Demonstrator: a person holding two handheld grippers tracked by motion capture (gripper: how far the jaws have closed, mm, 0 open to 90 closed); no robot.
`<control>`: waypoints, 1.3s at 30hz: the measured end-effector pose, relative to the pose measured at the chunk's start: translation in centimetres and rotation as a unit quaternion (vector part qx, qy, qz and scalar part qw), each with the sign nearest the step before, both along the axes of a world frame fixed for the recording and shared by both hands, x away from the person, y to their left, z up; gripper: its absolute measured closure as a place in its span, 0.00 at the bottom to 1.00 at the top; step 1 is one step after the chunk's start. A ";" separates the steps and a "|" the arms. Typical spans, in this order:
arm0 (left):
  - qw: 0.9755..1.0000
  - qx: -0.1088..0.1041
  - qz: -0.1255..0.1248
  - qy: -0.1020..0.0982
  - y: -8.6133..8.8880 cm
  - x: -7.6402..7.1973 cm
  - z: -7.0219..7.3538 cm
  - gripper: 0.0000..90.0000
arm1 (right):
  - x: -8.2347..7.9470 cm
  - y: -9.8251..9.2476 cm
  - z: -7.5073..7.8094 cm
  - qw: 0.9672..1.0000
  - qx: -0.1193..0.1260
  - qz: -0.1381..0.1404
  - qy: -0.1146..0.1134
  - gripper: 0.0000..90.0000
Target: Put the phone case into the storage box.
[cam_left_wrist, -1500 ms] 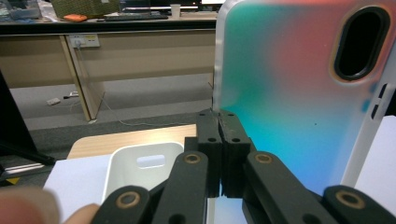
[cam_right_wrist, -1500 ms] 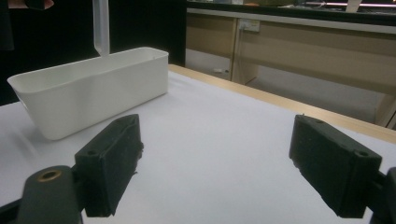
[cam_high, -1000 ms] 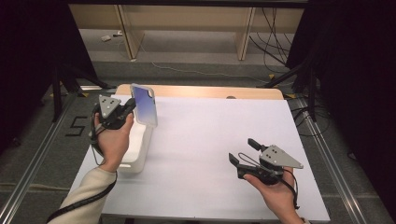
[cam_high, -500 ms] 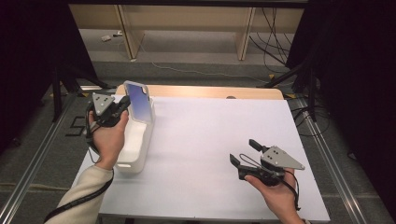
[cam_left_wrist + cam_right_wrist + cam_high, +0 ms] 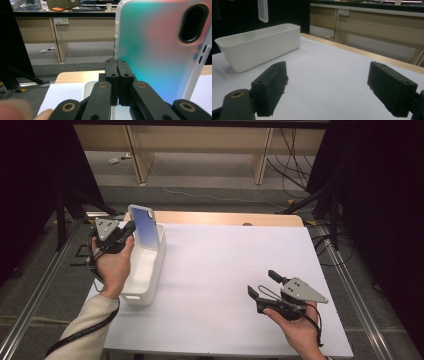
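left gripper (image 5: 129,229) clamped on phone case (image 5: 144,227), raised above white bin (image 5: 150,270)

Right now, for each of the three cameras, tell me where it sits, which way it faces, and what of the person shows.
High view: fixed above the table's near side, facing forward and down on the white paper-covered table; both forearms and hands show.
Left gripper view: rides the left claw, facing the desks beyond; its jaws pinch the iridescent translucent phone case; blurred fingertips show.
Right gripper view: rides the right claw, jaws apart, looking low across the table.
Shared: the white rectangular plastic bin also appears from above.
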State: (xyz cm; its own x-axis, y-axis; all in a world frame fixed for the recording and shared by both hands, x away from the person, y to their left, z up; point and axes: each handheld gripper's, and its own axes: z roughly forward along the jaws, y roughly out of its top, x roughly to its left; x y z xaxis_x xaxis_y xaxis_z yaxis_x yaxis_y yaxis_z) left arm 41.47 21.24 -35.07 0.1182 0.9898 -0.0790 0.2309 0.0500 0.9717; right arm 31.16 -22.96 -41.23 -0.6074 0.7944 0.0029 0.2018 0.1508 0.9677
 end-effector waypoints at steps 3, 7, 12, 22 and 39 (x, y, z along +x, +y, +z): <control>1.000 0.001 0.002 0.002 0.1 0.1 0.0 0.98 | -0.1 -0.2 0.0 1.000 -0.006 -0.003 0.003 0.19; 1.000 0.003 0.005 0.003 0.2 0.3 -0.1 0.98 | -0.1 -0.2 -0.2 1.000 -0.003 -0.007 0.003 0.19; 1.000 0.003 0.010 0.005 0.4 0.5 -0.3 0.98 | -0.2 0.0 -0.2 1.000 -0.002 -0.004 0.002 0.19; 1.000 0.004 0.017 0.008 0.7 0.9 -0.4 0.98 | -0.3 -0.1 -0.2 1.000 0.001 -0.003 -0.001 0.19; 1.000 0.005 0.027 0.012 1.1 1.8 -0.5 0.98 | -0.6 -0.3 -0.2 1.000 0.001 -0.004 0.001 0.19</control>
